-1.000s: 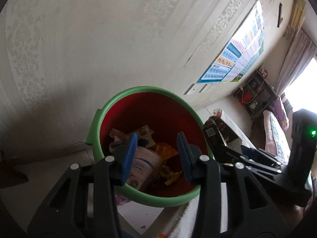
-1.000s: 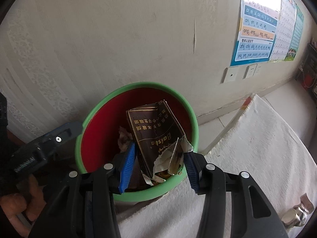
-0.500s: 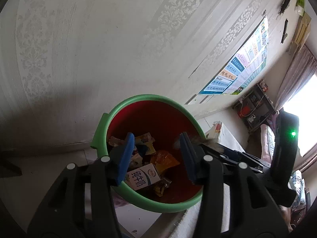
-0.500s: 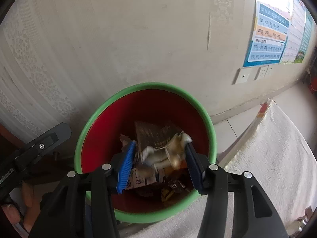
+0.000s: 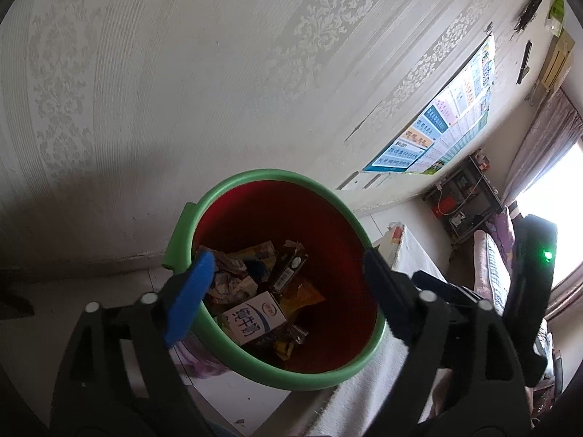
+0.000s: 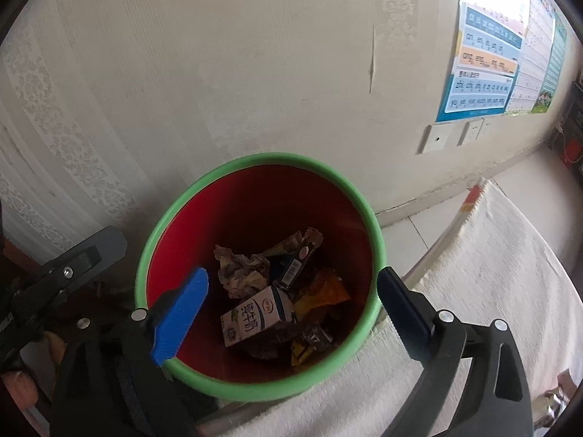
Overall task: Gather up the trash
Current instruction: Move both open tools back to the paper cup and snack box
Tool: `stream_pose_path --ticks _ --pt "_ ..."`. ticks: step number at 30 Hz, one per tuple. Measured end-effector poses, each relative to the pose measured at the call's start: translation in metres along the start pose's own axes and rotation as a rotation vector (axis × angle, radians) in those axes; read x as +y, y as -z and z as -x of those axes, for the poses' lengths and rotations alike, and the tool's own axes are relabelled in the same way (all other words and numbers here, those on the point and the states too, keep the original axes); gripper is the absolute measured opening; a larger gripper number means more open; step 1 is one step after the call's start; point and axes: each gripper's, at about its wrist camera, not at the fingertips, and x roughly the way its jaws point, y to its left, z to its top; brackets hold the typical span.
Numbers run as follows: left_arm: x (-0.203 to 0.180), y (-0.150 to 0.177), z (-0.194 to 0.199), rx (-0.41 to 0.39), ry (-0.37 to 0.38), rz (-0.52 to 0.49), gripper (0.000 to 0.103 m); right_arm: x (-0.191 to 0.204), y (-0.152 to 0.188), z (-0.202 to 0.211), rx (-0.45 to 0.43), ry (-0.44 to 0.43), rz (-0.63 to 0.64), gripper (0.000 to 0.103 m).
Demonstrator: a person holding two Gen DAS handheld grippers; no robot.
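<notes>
Round green-rimmed red bin, boxy milk carton inside, left claw and right claw apart, empty

Black plastic arms studded with round silver screw heads are being shown on the left tool, each finger being tipped with a ribbed blue pad. The same black frame, silver screws and blue pads are being displayed on the right tool. A green light is being seen glowing on the right tool's black housing, and bare skin of the left hand is being glimpsed.
</notes>
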Motion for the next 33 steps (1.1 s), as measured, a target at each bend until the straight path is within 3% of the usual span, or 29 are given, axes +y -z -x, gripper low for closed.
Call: stream_pose_path --ticks 5,26,33 --pt "-0.006 0.003 0.0 0.011 0.017 -0.023 0.096 -0.009 0.014 0.019 -0.013 0.011 -0.027 0.093" --pt "-0.083 0.055 0.006 0.106 0.008 -0.249 0.097 -0.108 0.132 0.137 -0.069 0.16 -0.235 0.094" --pt "-0.121 0.081 -0.009 0.192 0.09 -0.315 0.097 -0.149 0.173 0.166 -0.075 0.234 -0.328 0.094"
